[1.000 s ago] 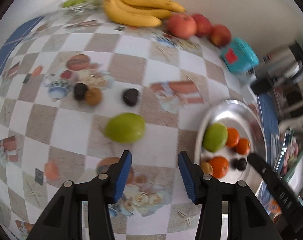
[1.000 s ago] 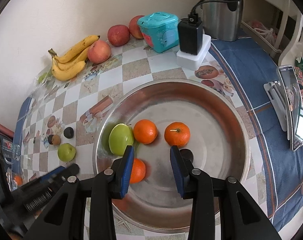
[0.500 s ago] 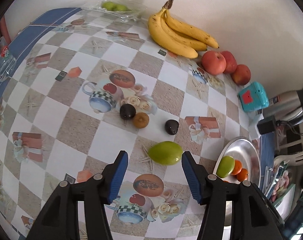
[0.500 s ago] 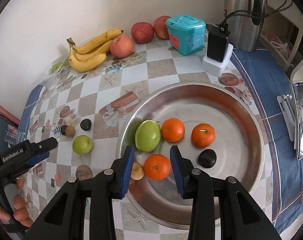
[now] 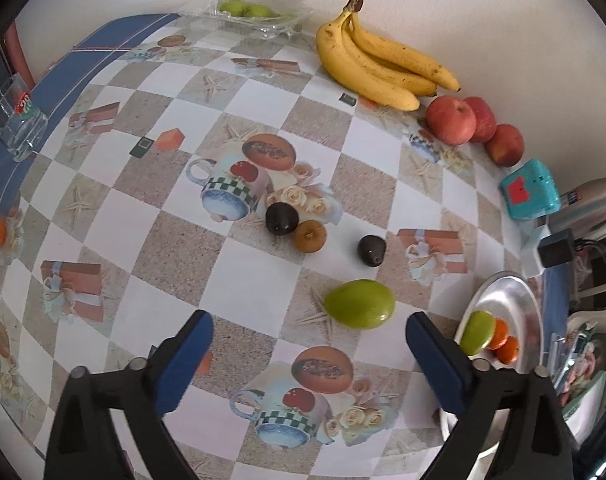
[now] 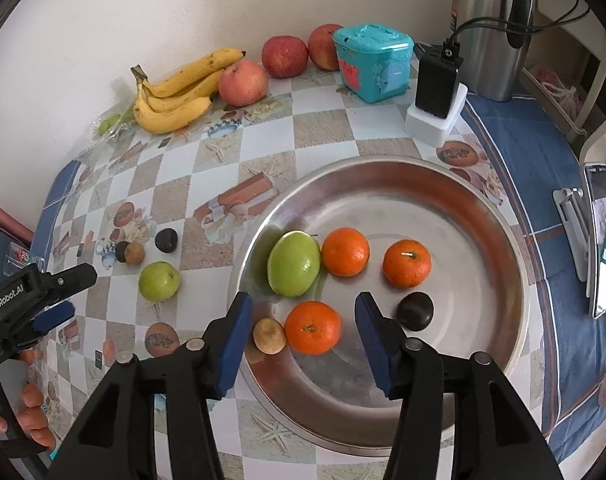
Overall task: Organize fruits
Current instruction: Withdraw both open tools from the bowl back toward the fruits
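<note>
A green fruit (image 5: pixel 360 304) lies on the checked tablecloth just ahead of my open, empty left gripper (image 5: pixel 309 354), toward its right finger. Two dark fruits (image 5: pixel 281 219) (image 5: pixel 371 250) and a brown one (image 5: pixel 310 236) lie farther ahead. A steel bowl (image 6: pixel 455 208) holds a green fruit (image 6: pixel 294 263), three oranges (image 6: pixel 345 251), a dark fruit (image 6: pixel 415 311) and a small brown fruit (image 6: pixel 268 335). My right gripper (image 6: pixel 301 336) hovers open and empty above the near orange (image 6: pixel 312 327). The left gripper (image 6: pixel 51 288) also shows in the right wrist view, near the loose green fruit (image 6: pixel 159 281).
Bananas (image 5: pixel 377 66) and three red apples (image 5: pixel 451 120) lie along the wall. A teal box (image 6: pixel 373 62), a charger block (image 6: pixel 437 96) and a steel kettle (image 6: pixel 489 28) stand behind the bowl. A phone on a stand (image 6: pixel 601 240) is at the right. A clear tray (image 5: pixel 247 14) with green fruits sits far back.
My left gripper has pulled back and up from the green fruit and opened wider. My right gripper has risen above the bowl and opened wider.
</note>
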A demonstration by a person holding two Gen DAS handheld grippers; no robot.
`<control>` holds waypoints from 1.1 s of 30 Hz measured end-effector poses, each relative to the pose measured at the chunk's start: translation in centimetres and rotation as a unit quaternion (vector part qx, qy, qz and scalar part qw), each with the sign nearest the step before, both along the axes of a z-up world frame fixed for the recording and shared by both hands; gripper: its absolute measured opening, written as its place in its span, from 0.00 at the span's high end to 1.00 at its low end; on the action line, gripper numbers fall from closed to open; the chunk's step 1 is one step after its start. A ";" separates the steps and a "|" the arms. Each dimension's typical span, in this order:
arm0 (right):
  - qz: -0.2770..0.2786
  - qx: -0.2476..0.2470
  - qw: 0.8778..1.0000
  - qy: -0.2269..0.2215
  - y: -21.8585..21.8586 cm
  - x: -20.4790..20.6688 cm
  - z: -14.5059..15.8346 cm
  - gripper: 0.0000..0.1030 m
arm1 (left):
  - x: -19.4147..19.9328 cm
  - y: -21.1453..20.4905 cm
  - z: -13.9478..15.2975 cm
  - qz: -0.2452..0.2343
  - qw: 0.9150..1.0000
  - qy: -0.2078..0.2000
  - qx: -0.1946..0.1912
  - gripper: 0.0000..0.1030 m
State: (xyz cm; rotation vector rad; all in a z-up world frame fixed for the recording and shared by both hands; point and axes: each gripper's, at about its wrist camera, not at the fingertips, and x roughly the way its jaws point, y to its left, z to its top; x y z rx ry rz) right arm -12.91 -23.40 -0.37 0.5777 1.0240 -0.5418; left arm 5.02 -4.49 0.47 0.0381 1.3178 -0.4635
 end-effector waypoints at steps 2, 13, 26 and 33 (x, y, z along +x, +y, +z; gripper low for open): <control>0.000 -0.001 1.000 0.007 0.0 0.0 -0.3 0.34 | 0.0 0.0 -0.3 0.001 1.000 0.002 0.004 0.01; 0.008 -0.015 0.999 0.035 0.2 0.4 -1.5 0.20 | 0.1 0.2 -1.1 0.006 1.000 0.000 0.022 0.00; 0.010 -0.030 0.999 0.011 0.5 0.7 -1.4 0.04 | 0.3 -0.8 0.3 -0.035 0.995 -0.075 0.059 0.00; 0.020 -0.032 0.999 -0.004 0.8 1.2 -1.0 0.04 | 0.9 -1.0 1.0 -0.058 0.990 -0.109 0.074 0.00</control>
